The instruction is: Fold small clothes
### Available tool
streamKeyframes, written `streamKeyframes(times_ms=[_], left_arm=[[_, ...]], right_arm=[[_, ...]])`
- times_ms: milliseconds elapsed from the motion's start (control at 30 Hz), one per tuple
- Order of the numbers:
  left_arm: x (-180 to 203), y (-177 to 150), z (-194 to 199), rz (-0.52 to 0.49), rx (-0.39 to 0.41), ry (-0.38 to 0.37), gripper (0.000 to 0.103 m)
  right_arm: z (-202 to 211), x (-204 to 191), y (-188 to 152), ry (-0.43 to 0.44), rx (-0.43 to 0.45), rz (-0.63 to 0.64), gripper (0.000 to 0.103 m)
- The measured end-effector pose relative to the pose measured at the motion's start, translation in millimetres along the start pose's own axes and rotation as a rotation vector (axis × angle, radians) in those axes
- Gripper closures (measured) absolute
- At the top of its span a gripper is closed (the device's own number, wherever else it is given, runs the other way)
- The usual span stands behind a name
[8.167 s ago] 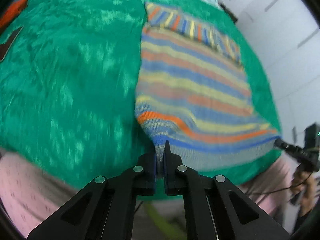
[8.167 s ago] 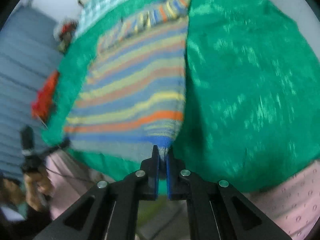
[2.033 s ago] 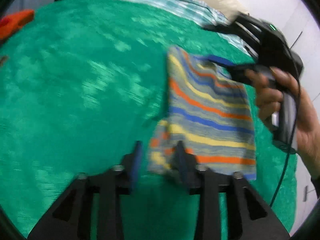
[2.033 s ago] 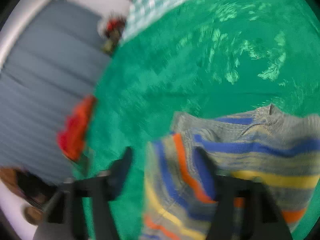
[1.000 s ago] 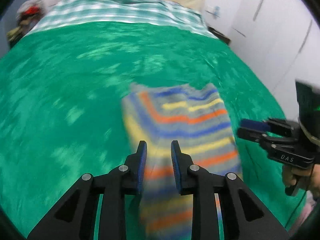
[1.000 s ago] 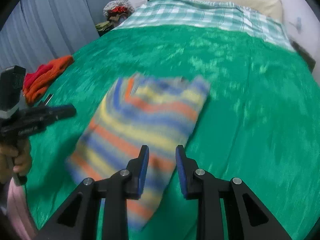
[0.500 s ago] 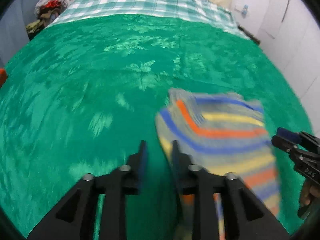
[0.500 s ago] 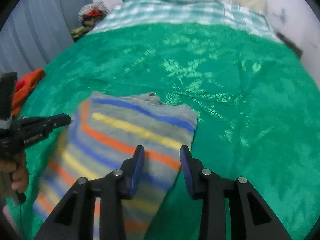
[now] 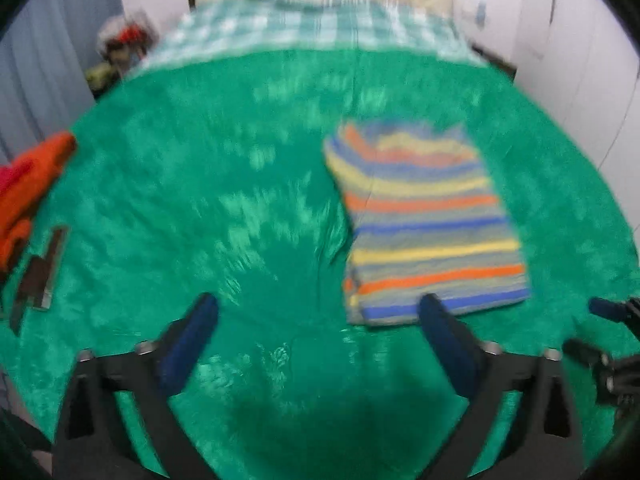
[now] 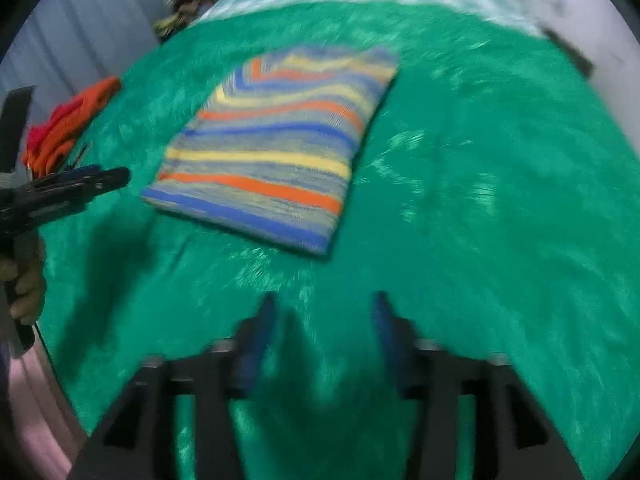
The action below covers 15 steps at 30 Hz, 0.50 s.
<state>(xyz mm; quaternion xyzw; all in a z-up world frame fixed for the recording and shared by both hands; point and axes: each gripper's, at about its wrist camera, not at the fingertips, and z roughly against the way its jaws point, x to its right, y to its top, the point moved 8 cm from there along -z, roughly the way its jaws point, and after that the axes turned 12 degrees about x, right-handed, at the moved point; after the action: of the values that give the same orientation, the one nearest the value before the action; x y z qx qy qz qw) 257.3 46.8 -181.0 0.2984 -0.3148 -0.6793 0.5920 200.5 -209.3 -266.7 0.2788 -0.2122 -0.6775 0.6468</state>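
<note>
From the left wrist view, the left tool (image 9: 318, 312) is hanging wide open over the green blanket (image 9: 200, 200), gripping nothing. The folded striped sweater (image 9: 424, 220) is lying flat ahead and to its right, its near edge just beyond the right finger.

From the right wrist view, the right tool (image 10: 322, 312) is also standing open and empty. The sweater (image 10: 276, 144) is lying ahead and to its left, apart from both fingers, and orange clothes (image 10: 68, 120) are sitting at the bed's left edge.
</note>
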Motion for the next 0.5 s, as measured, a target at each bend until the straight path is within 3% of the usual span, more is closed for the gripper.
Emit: streamKeyframes(times_ms=[67, 333, 500], left_arm=[[10, 7, 23, -0.012, 0.022, -0.005, 0.001], [28, 14, 79, -0.005, 0.065, -0.015, 0.001], [36, 15, 108, -0.025, 0.101, 0.005, 0.001]], right_arm=[[30, 1, 5, -0.045, 0.053, -0.019, 0.005], [113, -17, 13, -0.146, 0.133, -0.046, 0.004], [141, -20, 22, -0.167, 0.168, -0.069, 0.004]])
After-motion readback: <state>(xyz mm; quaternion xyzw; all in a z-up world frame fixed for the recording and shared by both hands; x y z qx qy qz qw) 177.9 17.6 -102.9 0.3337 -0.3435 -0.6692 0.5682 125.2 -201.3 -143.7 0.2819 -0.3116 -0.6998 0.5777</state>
